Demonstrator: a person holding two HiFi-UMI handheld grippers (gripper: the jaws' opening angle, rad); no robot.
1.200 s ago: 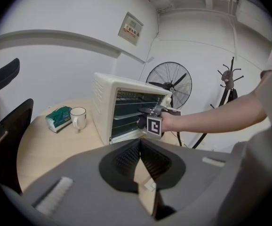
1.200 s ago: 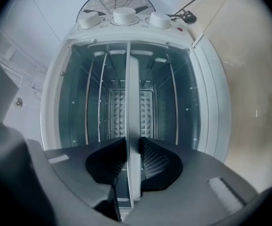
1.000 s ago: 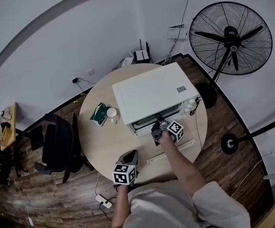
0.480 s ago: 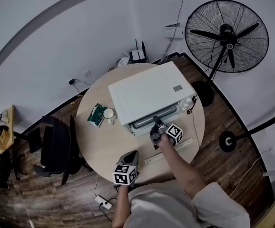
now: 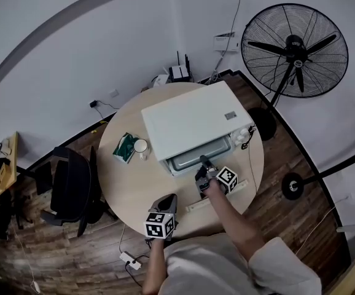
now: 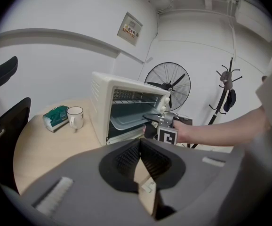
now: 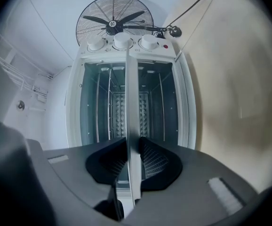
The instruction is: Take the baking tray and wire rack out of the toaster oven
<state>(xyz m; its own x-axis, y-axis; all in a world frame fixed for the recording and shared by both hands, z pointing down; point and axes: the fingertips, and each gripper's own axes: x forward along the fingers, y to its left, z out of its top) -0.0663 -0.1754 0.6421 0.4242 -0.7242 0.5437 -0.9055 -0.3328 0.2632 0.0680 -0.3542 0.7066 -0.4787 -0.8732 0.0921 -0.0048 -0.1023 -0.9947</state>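
The white toaster oven (image 5: 190, 125) stands on the round table (image 5: 128, 183) with its door down. My right gripper (image 5: 203, 166) is shut on the front edge of the grey baking tray (image 5: 193, 160), which sticks partly out of the oven mouth. In the right gripper view the tray (image 7: 132, 102) runs edge-on between the pads of that gripper (image 7: 132, 142). The wire rack (image 6: 129, 95) sits on an upper level inside the oven, above the tray (image 6: 129, 121). My left gripper (image 5: 167, 200) hovers near the table's front edge, jaws shut (image 6: 140, 142) on nothing.
A white mug (image 5: 142, 145) and a green packet (image 5: 126, 147) lie left of the oven. A pale strip (image 5: 217, 195) lies on the table in front of the oven. A standing fan (image 5: 294, 49) is behind on the right, a black chair (image 5: 70, 186) on the left.
My right gripper has drawn back from the oven toward the person, bringing the tray a little farther out. The left gripper has stayed put.
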